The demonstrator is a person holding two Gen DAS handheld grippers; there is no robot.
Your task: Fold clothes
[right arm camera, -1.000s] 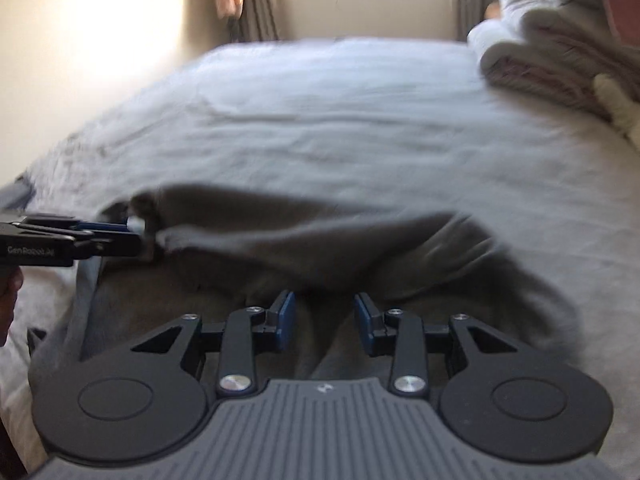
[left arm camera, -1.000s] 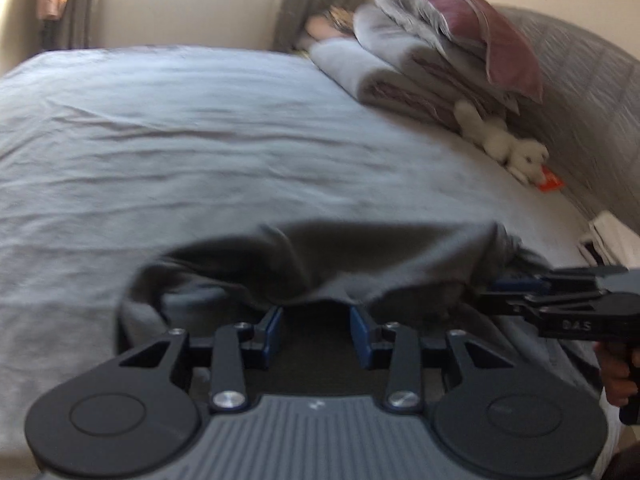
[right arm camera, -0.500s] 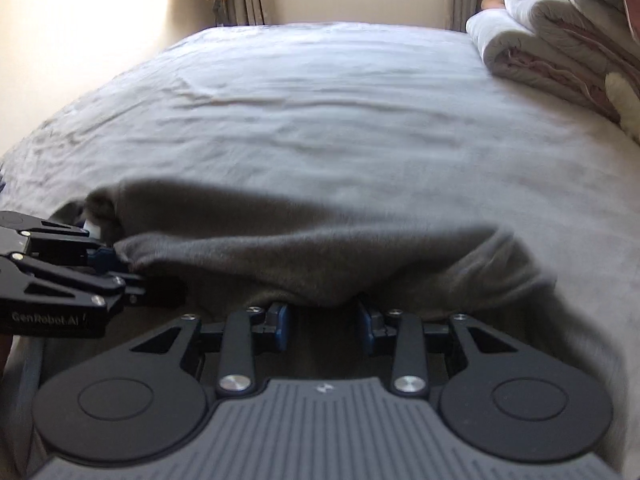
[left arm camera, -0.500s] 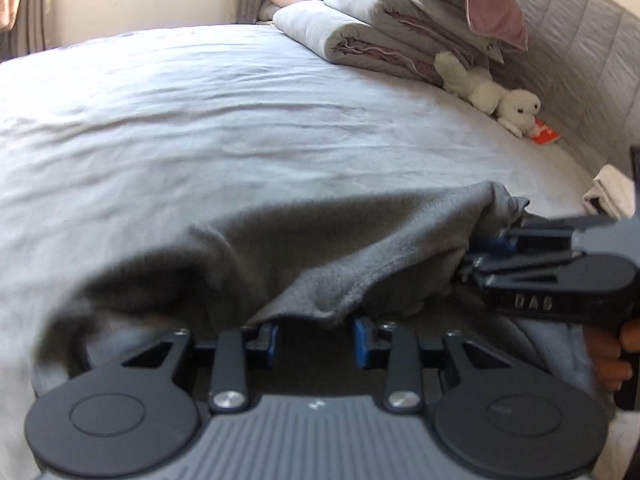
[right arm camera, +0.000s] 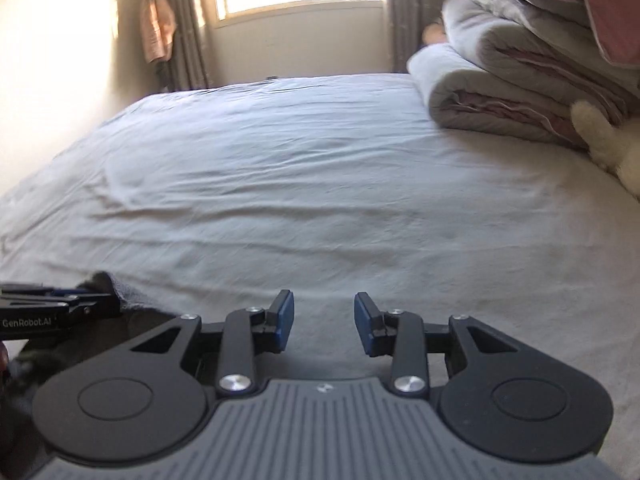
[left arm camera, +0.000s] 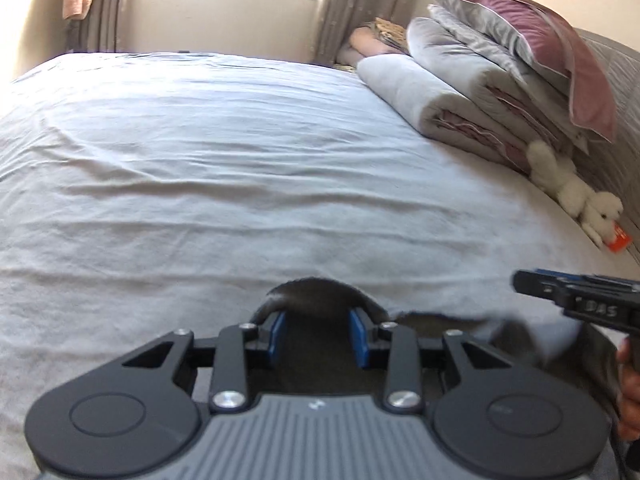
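A dark grey garment [left arm camera: 316, 292] lies on the near edge of the bed. In the left wrist view my left gripper [left arm camera: 316, 334] stands with jaws apart and the garment's fold draped over its fingertips. In the right wrist view my right gripper [right arm camera: 324, 322] is open and empty above bare sheet. The garment's edge [right arm camera: 116, 292] shows at the far left there, by my left gripper [right arm camera: 112, 304]. The right gripper [left arm camera: 520, 280] shows side-on at the right of the left wrist view, above the garment's other end [left arm camera: 512, 332].
A pale grey sheet covers the bed [left arm camera: 240, 160]. Folded duvets and a mauve pillow [left arm camera: 500, 68] are stacked at the far right, with a white plush toy [left arm camera: 576, 192] beside them. A padded headboard [left arm camera: 616, 64] lies right. A window and curtains [right arm camera: 296, 20] stand beyond.
Both grippers have pulled back toward the near edge and tilted up. The garment, spread ahead before, is now mostly below view. The right gripper has let go of it and opened wider.
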